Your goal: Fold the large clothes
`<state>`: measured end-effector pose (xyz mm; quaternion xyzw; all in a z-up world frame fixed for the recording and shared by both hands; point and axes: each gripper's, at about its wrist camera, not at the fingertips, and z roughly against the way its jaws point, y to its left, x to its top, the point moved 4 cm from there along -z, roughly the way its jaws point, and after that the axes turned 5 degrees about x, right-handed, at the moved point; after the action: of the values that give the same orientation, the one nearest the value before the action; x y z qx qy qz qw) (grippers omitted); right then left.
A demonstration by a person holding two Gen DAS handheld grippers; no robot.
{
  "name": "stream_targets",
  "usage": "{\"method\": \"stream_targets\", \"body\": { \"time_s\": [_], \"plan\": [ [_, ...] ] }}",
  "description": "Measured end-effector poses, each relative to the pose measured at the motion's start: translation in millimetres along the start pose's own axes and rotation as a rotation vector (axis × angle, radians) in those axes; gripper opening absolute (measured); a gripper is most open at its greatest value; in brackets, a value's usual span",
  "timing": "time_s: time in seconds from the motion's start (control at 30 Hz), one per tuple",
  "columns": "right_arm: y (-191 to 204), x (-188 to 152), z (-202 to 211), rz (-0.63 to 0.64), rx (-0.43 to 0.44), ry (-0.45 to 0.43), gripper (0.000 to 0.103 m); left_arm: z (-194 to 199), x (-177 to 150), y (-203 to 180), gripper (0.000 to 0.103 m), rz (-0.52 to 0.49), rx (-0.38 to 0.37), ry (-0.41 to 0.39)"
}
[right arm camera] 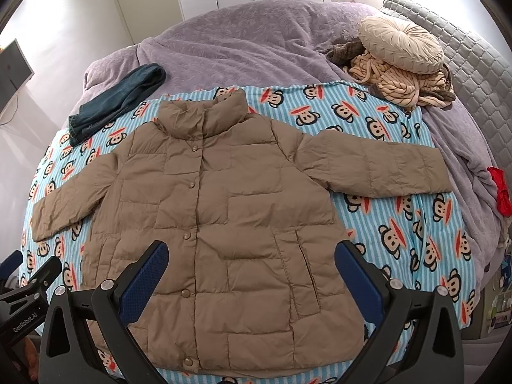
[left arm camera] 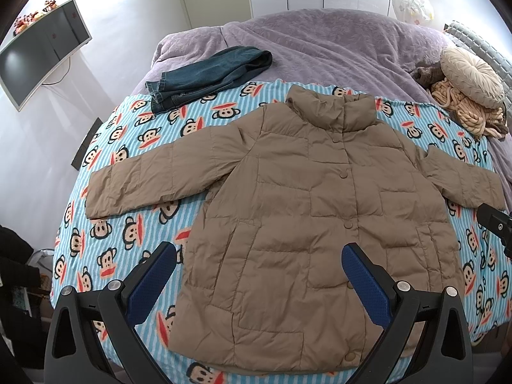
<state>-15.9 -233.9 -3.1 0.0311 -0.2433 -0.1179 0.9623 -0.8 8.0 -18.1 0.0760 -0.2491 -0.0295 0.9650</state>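
**Puffer jacket spread flat, both grippers hovering wide open**

Far to the left of the left gripper (left arm camera: 259, 265), on the wall: a tilted monitor (left arm camera: 41, 54). Ahead and left of that gripper's left finger: folded blue jeans (left arm camera: 208, 75), lying partly on the purple bedspread (left arm camera: 320, 41), partly on the monkey-print striped blanket (left arm camera: 128, 140). Straight ahead, between and beyond the blue-padded fingers (left arm camera: 153, 284): a tan puffer jacket (left arm camera: 288, 192), front up, snapped shut, collar at the far end, hem at the near end, both sleeves stretched out sideways on the blanket. Left gripper spread wide, nothing between its pads, held above the jacket's lower half. Just beyond the jacket's right sleeve: a black part of the other gripper at the picture's right edge.

From the right wrist view, much the same layout: right gripper (right arm camera: 251, 265) also spread wide, pinching nothing, poised over the hem region, snap line just inside its left finger, pocket slit just inside its right. Ahead and right, near the padded headboard (right arm camera: 464, 73): a round beige cushion (right arm camera: 401, 48) resting on a heap of cream knitwear (right arm camera: 396, 86). Farther right, on the bedspread's edge: a small red cloth item (right arm camera: 500, 192).
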Motion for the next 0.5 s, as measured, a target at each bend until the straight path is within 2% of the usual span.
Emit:
{"method": "stream_targets", "body": {
  "time_s": [0.5],
  "plan": [
    [-0.7, 0.0, -0.6, 0.000, 0.000, -0.001, 0.103, 0.9, 0.0, 1.3, 0.103, -0.002, 0.001, 0.001]
  ]
}}
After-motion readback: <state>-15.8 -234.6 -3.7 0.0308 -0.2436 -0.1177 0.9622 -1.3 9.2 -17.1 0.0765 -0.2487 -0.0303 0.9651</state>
